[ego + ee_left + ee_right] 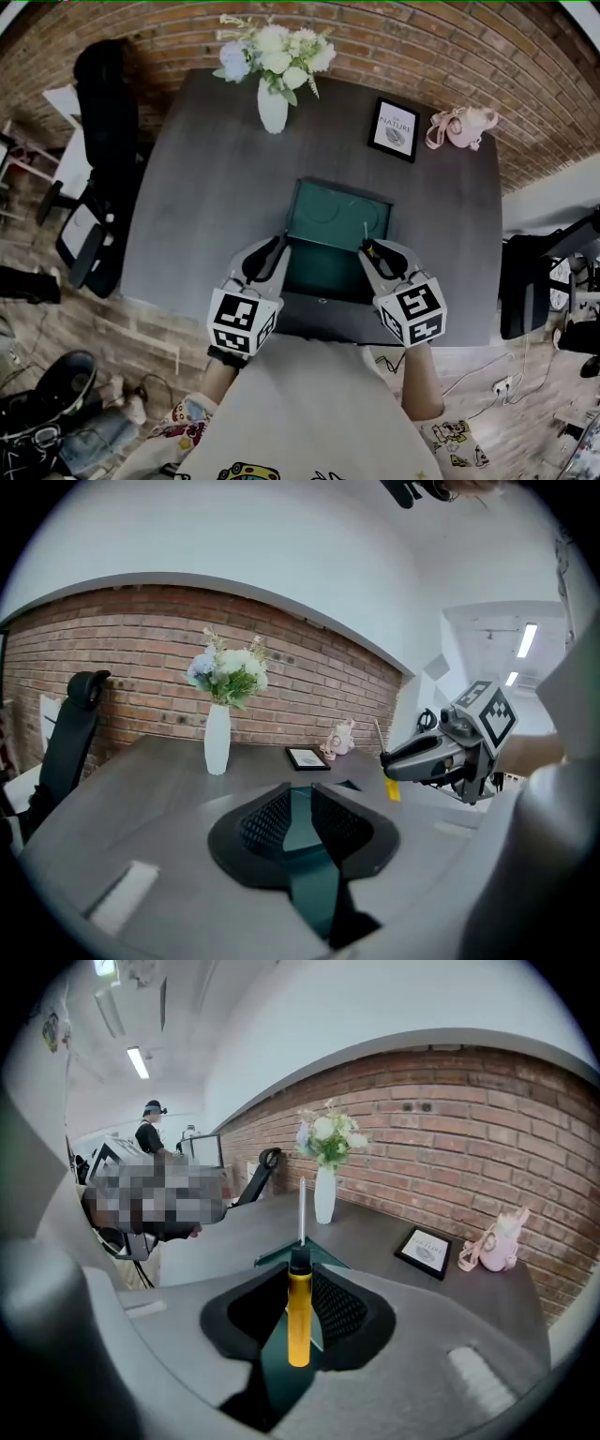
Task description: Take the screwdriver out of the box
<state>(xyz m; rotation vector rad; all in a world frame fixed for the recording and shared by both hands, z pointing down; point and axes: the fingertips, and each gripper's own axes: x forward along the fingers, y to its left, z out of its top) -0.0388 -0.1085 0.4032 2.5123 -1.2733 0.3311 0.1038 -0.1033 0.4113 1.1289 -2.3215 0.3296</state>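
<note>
The green box (pixel 323 272) lies open near the front of the dark table (pixel 206 206), with its lid (pixel 339 214) raised at the back. My right gripper (pixel 367 249) hovers over the box's right side, shut on the screwdriver (pixel 298 1321). The yellow handle sits between the pads and the thin metal shaft (pixel 302 1208) points up and away. My left gripper (pixel 281 246) is at the box's left edge. In the left gripper view a green wall of the box (pixel 305 855) fills the narrow gap between its pads (pixel 267 822). The right gripper (pixel 412 759) shows there too.
A white vase of flowers (pixel 273 103), a framed picture (pixel 394 129) and a pink figurine (pixel 459 127) stand along the table's far side. A black chair (pixel 103 122) is at the left. A person (pixel 150 1133) stands far off in the room.
</note>
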